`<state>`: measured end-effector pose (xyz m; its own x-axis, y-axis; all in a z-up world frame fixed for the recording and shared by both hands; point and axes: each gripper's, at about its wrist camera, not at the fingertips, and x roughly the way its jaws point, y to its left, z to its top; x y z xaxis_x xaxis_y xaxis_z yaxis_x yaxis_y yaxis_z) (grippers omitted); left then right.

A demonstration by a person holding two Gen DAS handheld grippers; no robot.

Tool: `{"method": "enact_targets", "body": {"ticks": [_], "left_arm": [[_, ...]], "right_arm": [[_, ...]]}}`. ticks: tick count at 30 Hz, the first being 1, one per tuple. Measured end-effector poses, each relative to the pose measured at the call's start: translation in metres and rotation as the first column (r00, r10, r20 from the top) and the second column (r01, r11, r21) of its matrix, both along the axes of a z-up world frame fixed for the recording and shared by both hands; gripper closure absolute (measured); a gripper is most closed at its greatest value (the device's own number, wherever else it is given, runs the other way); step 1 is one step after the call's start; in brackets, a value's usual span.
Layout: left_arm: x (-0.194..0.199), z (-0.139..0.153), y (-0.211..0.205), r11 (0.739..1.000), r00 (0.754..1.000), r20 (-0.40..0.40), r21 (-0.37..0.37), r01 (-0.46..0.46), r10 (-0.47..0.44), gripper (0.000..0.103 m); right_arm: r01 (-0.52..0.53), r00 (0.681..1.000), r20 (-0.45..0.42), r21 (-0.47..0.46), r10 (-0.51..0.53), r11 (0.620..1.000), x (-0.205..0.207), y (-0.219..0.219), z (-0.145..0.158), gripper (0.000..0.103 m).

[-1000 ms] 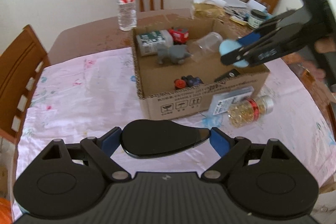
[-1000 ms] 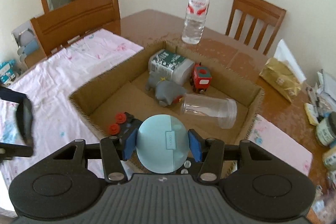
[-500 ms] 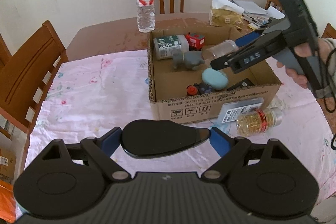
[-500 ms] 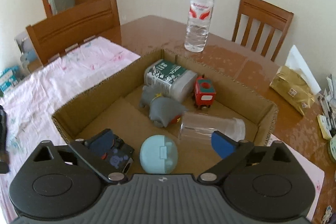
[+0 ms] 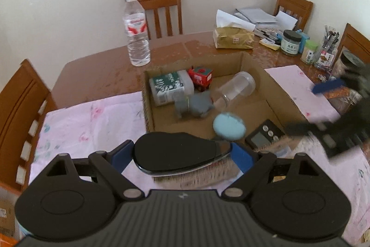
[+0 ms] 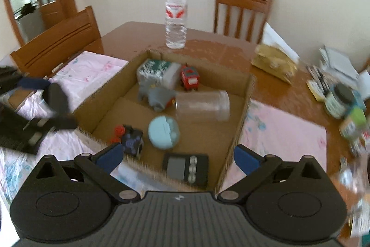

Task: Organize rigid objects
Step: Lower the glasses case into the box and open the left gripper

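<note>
A cardboard box (image 5: 284, 96) (image 6: 240, 129) sits on the table. In it lie a light blue round case (image 5: 229, 127) (image 6: 163, 132), a grey toy elephant (image 6: 157, 95), a clear jar (image 6: 202, 104), a red toy train (image 6: 190, 78), a green-white container (image 6: 158, 73), a dark toy car (image 6: 129, 141) and a small black scale (image 6: 185, 169). My left gripper (image 5: 178, 155) is shut on a flat black oval object (image 5: 175, 152) at the box's near wall. My right gripper (image 6: 177, 155) is open and empty above the box's near edge; it shows blurred at the right of the left wrist view (image 5: 328, 112).
A water bottle (image 5: 137, 31) stands behind the box. A gold tissue pack (image 5: 233, 38), jars (image 5: 291, 42) and papers crowd the far right of the table. Wooden chairs (image 5: 20, 108) surround it. A pink cloth (image 5: 92, 117) covers the near half.
My right gripper let go of the blue round case into the box, opened and drew back. My left gripper moved closer to the box with the black object.
</note>
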<state>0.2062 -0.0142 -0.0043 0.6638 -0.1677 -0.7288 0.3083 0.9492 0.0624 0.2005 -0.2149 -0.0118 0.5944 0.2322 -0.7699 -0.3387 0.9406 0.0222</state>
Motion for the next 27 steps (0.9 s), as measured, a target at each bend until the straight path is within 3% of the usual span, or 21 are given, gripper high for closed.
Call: {"method": "enact_targets", "body": {"ticks": [14, 17, 21, 27], "left_arm": [[0.071, -0.037, -0.014, 0.997, 0.998, -0.019, 0.048, 0.065, -0.064, 0.01], [0.069, -0.036, -0.015, 0.996, 0.999, 0.002, 0.068, 0.054, -0.054, 0.005], [0.058, -0.031, -0.008, 0.999, 0.999, 0.001, 0.035, 0.035, -0.035, 0.005], [0.029, -0.02, 0.007, 1.0, 1.0, 0.021, 0.009, -0.022, 0.022, 0.004]], "right_arm": [[0.199, 0.977, -0.079, -0.014, -0.199, 0.98, -0.045, -0.032, -0.02, 0.0], [0.232, 0.969, -0.082, -0.024, -0.233, 0.972, -0.047, -0.036, -0.027, 0.0], [0.272, 0.958, -0.092, -0.02, -0.273, 0.962, -0.045, -0.041, -0.035, 0.0], [0.241, 0.963, -0.133, 0.042, -0.233, 0.97, -0.041, -0.031, -0.047, 0.0]]}}
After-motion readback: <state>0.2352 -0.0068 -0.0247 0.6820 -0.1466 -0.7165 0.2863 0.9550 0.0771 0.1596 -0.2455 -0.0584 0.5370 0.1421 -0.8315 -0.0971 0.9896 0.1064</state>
